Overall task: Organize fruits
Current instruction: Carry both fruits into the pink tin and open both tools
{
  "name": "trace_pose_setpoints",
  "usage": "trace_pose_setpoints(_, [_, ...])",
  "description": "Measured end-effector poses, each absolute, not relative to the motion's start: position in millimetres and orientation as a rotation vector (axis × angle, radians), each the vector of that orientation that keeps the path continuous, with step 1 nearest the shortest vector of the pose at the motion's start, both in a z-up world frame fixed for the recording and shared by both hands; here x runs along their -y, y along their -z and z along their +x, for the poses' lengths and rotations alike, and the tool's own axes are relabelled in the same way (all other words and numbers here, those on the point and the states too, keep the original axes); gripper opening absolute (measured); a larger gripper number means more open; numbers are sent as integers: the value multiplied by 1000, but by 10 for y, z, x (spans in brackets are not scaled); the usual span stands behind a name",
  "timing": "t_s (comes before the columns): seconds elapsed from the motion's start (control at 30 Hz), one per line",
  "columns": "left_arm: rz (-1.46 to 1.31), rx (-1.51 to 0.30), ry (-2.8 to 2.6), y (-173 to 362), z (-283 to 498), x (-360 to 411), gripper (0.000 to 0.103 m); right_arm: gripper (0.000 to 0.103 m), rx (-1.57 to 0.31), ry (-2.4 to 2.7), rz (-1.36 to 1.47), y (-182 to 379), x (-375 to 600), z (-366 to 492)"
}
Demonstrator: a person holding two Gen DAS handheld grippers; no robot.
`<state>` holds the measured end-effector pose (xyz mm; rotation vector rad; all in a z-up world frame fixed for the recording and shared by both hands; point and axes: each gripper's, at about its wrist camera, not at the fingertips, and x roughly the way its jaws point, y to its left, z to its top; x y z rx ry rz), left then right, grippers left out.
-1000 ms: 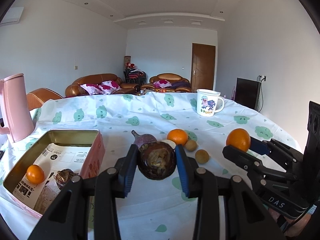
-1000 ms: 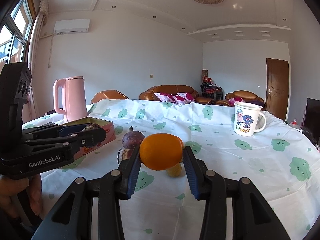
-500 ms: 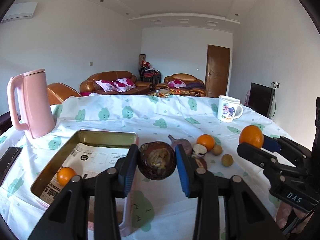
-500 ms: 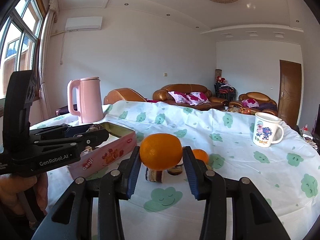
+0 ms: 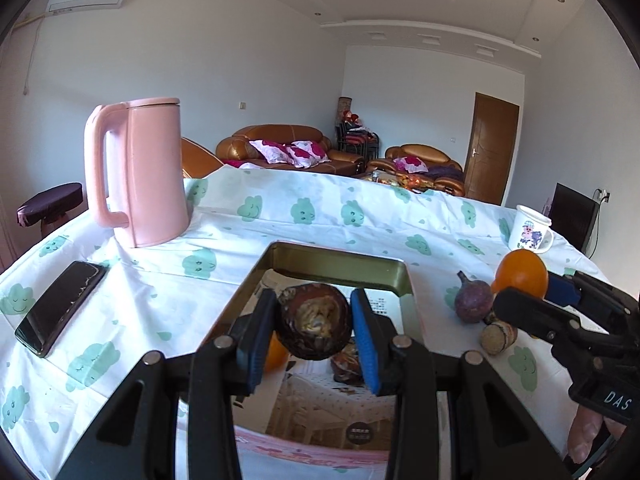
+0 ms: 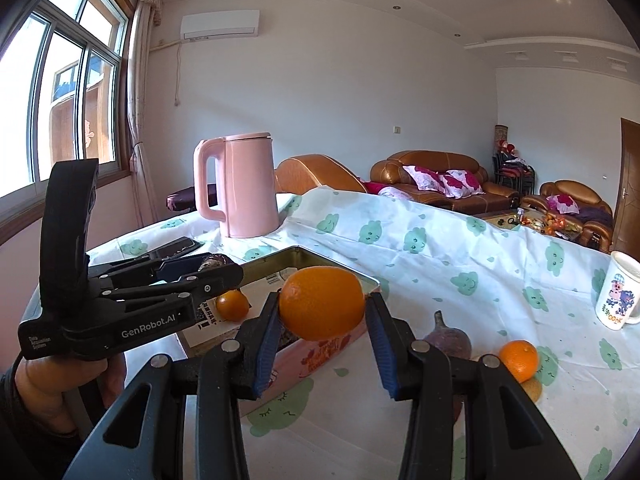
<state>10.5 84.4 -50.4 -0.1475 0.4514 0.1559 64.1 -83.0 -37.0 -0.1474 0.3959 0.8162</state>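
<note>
My left gripper is shut on a dark halved passion fruit and holds it above the open pink tin box. An orange and another fruit half lie inside the box. My right gripper is shut on a large orange and holds it just right of the box. It also shows in the left wrist view. A whole purple passion fruit, a cut half and a small orange lie on the tablecloth.
A pink kettle stands at the back left of the table. A black phone lies at the left. A white printed mug stands at the far right. Sofas and a door are behind the table.
Both grippers have moved left with their fruit. The left one has gone from beside the box to above its inside; the right one has come up beside the box.
</note>
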Motion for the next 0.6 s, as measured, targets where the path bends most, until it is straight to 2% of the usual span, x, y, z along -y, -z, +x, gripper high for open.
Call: trace_pose_setpoints(0.6, [-142, -554, -202, 669, 211, -1129, 39, 45, -531, -893, -253, 618, 212, 765])
